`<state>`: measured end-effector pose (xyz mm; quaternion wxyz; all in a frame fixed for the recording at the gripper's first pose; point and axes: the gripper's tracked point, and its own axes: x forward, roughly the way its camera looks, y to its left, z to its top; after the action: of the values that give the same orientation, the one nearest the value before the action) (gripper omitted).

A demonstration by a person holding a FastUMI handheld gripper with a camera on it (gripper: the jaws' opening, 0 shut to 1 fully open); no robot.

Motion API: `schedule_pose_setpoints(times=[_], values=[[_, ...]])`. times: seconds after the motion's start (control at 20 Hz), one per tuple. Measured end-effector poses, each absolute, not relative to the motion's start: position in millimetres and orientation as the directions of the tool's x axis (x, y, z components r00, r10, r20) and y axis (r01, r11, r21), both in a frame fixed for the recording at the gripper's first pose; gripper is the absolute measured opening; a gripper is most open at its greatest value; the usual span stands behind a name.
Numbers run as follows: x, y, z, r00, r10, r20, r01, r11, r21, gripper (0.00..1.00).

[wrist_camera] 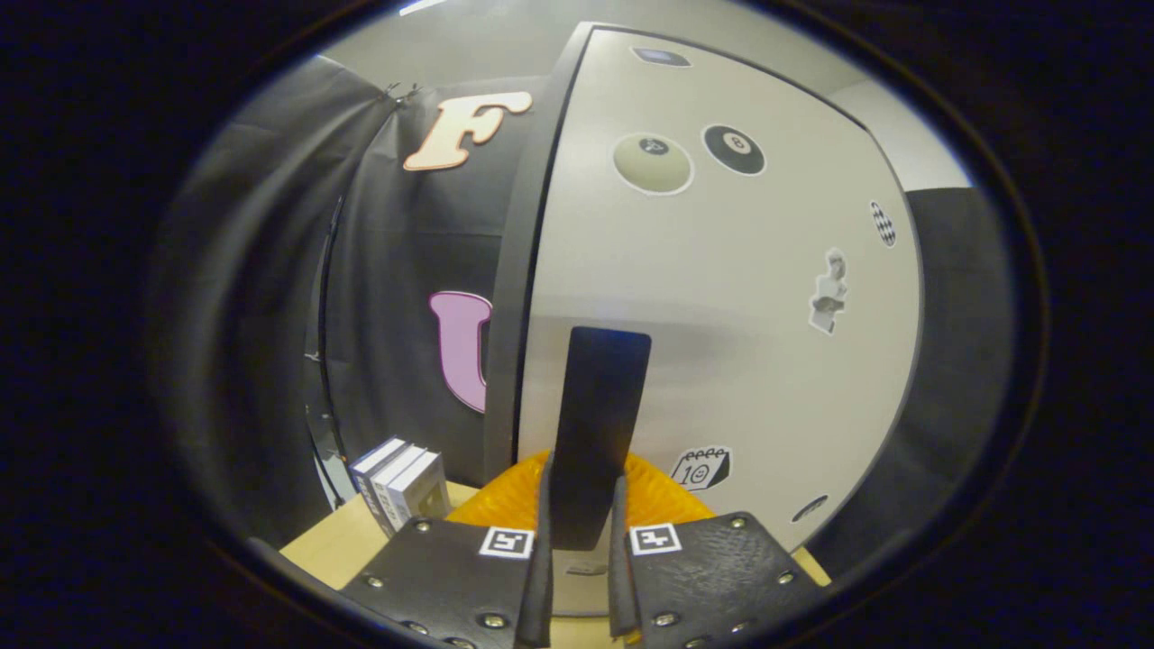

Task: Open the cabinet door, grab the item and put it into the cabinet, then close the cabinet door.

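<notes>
A: What is seen at the gripper (581, 577)?

B: Its two fingers (451, 577) are seen nearly closed, and a flat black handle (597, 424) is gripped between them. The handle is pressed from both sides and stands upright, rising beyond the fingertips.

A: And what is the handle fixed to?

B: It appears to be mounted on the cabinet door (721, 297), a pale panel with a dark edge, seen just ahead of the fingers. Whether the door is fully closed or slightly ajar cannot be told. Several stickers (701, 467) are scattered over it.

A: Where is the item found?

B: A small stack of boxes (401, 482) is set on the wooden table (334, 545), left of the door's edge and beside the left finger, against the black cloth. Which thing is the task's item cannot be told for certain.

A: Anything else noted?

B: Orange ribbed parts (505, 500) of the gripper are seen behind the fingers, on either side of the handle.
</notes>
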<state>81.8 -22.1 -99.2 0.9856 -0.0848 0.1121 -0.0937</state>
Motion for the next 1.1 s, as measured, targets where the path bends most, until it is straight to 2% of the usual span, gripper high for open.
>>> schedule_pose_setpoints(times=[0.05, 0.15, 1.1], values=[[80, -24, -98, 0.959, -0.2, -0.201, 0.161, 0.968, -0.192, 0.24], [81, -23, -99, 0.96, -0.193, -0.2, 0.158, 0.971, -0.178, 0.15], [40, -19, -90, 0.969, -0.076, -0.234, 0.037, 0.985, -0.167, 0.14]])
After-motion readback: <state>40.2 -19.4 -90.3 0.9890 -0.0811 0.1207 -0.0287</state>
